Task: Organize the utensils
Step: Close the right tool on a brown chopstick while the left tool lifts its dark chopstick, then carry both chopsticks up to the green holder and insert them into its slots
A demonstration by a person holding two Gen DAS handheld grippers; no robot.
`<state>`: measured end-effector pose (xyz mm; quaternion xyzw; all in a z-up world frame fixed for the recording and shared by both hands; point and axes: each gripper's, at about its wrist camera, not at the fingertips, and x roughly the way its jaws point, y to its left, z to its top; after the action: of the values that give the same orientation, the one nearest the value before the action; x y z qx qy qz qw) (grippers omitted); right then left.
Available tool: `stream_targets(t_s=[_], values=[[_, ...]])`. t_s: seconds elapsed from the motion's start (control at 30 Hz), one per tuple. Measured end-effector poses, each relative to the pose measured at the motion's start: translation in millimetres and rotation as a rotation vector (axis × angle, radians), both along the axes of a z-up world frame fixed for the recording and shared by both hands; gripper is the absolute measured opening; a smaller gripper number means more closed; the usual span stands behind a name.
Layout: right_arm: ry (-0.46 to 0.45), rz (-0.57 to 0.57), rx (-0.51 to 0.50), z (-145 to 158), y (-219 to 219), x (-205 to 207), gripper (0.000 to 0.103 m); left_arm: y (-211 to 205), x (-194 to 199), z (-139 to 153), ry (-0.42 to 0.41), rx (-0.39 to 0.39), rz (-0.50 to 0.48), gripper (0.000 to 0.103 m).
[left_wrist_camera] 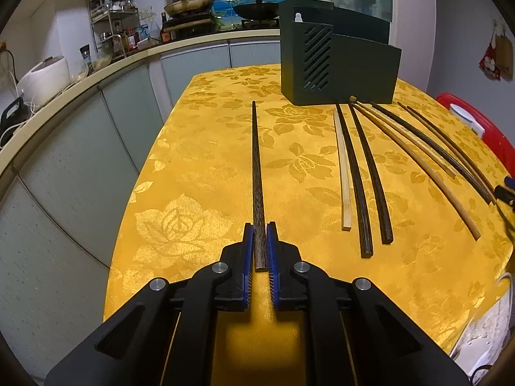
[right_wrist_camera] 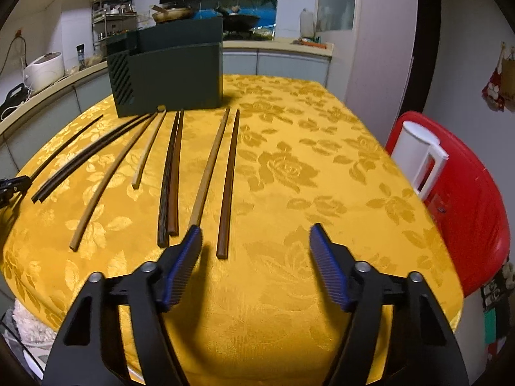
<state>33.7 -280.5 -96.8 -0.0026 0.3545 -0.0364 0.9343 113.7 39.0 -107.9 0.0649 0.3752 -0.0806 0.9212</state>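
My left gripper [left_wrist_camera: 260,230] is shut on the thick end of a dark wooden chopstick [left_wrist_camera: 256,167], which points away toward the dark green utensil holder [left_wrist_camera: 334,64]. Several more chopsticks, dark [left_wrist_camera: 370,173] and pale [left_wrist_camera: 342,167], lie in a fan on the yellow tablecloth to its right. In the right wrist view my right gripper [right_wrist_camera: 256,234] is open and empty above the cloth, just short of the ends of a pale chopstick [right_wrist_camera: 210,167] and a brown one [right_wrist_camera: 229,180]. The holder [right_wrist_camera: 173,77] stands beyond them. The left gripper's tip shows at the left edge [right_wrist_camera: 13,185].
The table [right_wrist_camera: 322,160] carries a yellow floral cloth. A red chair [right_wrist_camera: 466,199] with a white container [right_wrist_camera: 418,157] stands at the table's right side. A kitchen counter [left_wrist_camera: 96,74] with a rice cooker, rack and pans runs along the left and back.
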Motion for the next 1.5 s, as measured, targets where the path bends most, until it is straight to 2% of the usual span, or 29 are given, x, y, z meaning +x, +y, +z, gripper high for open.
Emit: stream_targets(t_s=[0.2, 0.37, 0.43, 0.5, 0.57, 0.77, 1.0, 1.13, 1.3, 1.5], values=[[-0.016, 0.026, -0.011, -5, 7, 2, 0.047, 1, 0, 0, -0.004, 0.002, 0.001, 0.008], [-0.036, 0.005, 0.060, -8, 2, 5, 0.047, -1, 1, 0, -0.009, 0.000, 0.007, 0.008], [-0.039, -0.004, 0.058, -8, 3, 8, 0.047, -2, 1, -1, -0.012, 0.005, 0.008, 0.008], [-0.049, 0.011, 0.050, -8, 8, 9, 0.029, -3, 1, -1, -0.015, 0.009, 0.009, 0.008], [-0.051, 0.049, 0.038, -8, 15, 9, 0.018, -3, 1, -1, -0.017, 0.012, 0.010, 0.008], [-0.049, 0.065, 0.060, -8, 18, 10, 0.008, -6, -1, -1, -0.027, 0.035, -0.003, 0.007], [-0.037, 0.058, 0.082, -2, 13, 6, 0.007, -10, -14, 14, -0.053, 0.030, -0.037, 0.007], [-0.112, 0.062, 0.055, 22, 12, -10, 0.007, -11, -26, 29, -0.091, 0.021, -0.068, 0.007], [-0.191, 0.063, 0.067, 49, 5, -22, 0.007, -9, -37, 51, -0.143, 0.002, -0.071, 0.007], [-0.269, 0.093, 0.070, 81, 5, -33, 0.007, -10, -53, 88, -0.239, -0.019, -0.074, 0.007]])
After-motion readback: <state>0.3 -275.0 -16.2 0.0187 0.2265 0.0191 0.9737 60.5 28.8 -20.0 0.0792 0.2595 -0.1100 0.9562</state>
